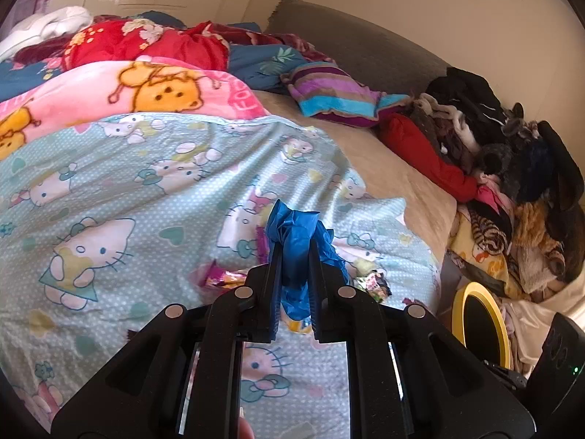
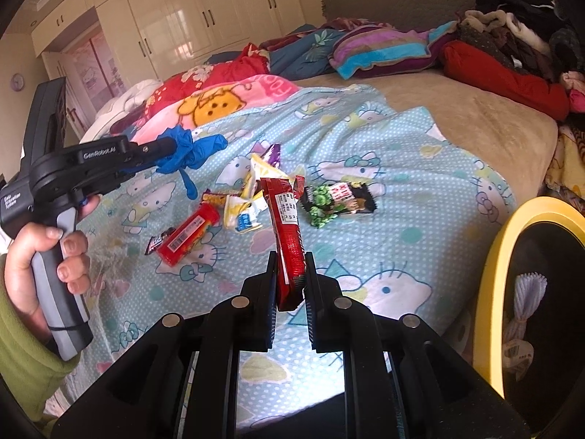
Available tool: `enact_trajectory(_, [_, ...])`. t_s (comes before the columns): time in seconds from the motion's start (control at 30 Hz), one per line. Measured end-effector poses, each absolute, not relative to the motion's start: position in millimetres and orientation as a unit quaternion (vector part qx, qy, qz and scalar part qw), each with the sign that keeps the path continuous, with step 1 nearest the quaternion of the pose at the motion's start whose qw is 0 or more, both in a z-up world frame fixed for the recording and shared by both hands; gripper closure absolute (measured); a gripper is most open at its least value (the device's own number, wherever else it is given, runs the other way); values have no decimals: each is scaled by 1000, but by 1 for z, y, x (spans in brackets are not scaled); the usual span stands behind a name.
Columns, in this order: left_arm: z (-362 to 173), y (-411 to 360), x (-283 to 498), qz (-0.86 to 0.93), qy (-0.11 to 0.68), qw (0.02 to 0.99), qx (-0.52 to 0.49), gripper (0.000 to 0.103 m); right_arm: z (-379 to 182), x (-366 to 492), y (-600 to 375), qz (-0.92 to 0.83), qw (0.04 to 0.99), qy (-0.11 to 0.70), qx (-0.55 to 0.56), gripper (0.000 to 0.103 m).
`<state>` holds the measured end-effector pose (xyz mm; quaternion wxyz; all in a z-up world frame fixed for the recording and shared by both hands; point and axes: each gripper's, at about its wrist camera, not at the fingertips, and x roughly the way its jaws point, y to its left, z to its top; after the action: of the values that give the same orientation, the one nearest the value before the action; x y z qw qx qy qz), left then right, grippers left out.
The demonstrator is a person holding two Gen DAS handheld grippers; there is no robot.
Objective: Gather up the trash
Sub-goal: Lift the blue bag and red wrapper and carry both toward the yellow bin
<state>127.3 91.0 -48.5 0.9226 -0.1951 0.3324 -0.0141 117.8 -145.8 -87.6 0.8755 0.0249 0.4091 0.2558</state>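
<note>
1. Bedroom: we see a bed (image 2: 475,124) with a tan sheet, a cat-print blanket (image 2: 365,168) spread over the near part, cream wardrobes (image 2: 175,25) behind.
2. Far side of the bed: a pink bear blanket (image 1: 146,87), a red floral quilt (image 1: 146,42), a striped pillow (image 2: 380,51), and a heap of clothes (image 1: 512,168) at the right.
3. Left gripper (image 1: 296,252): we find its jaws closed tight on a crumpled blue glove (image 1: 296,241), which hangs clear above the blanket. In the right wrist view a hand (image 2: 44,267) in a green sleeve grips its handle.
4. Right gripper (image 2: 290,270): jaws nearly closed, pinching the lower end of a red wrapper (image 2: 287,226), which stands upright above the blanket.
5. Loose trash on the blanket, mid-bed: a red pack (image 2: 190,234), a yellow-white wrapper (image 2: 241,212), a purple wrapper (image 2: 274,153), a green-black packet (image 2: 338,201), all near one another.
6. Bin (image 2: 490,263): yellow rim, dark inside, just beside the bed's right edge; something pale and bundled lies in it, which we cannot identify.
</note>
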Motion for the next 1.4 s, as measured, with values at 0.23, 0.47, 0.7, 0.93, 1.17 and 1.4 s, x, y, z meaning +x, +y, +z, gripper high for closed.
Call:
enact_trajectory(0.23, [-43, 72, 127, -34, 332, 925, -181, 95, -81, 119, -162, 244, 882, 401, 39, 90])
enact_trajectory(0.47, [-38, 53, 127, -54, 332, 926, -168, 95, -77, 119, -175, 232, 888, 395, 50, 90])
enact_trajectory(0.7, [-33, 36, 124, -70, 331, 928, -158, 95, -73, 120, -187, 223, 892, 388, 58, 90])
enact_trajectory(0.93, [-30, 23, 122, -86, 331, 928, -151, 95, -70, 121, -198, 211, 897, 384, 65, 90])
enact_trajectory(1.17, [-27, 1, 119, -111, 330, 927, -140, 95, -66, 123, -213, 193, 902, 378, 77, 90])
enact_trajectory(1.4, [-25, -20, 116, -136, 331, 925, -130, 95, -65, 124, -226, 178, 907, 373, 83, 90])
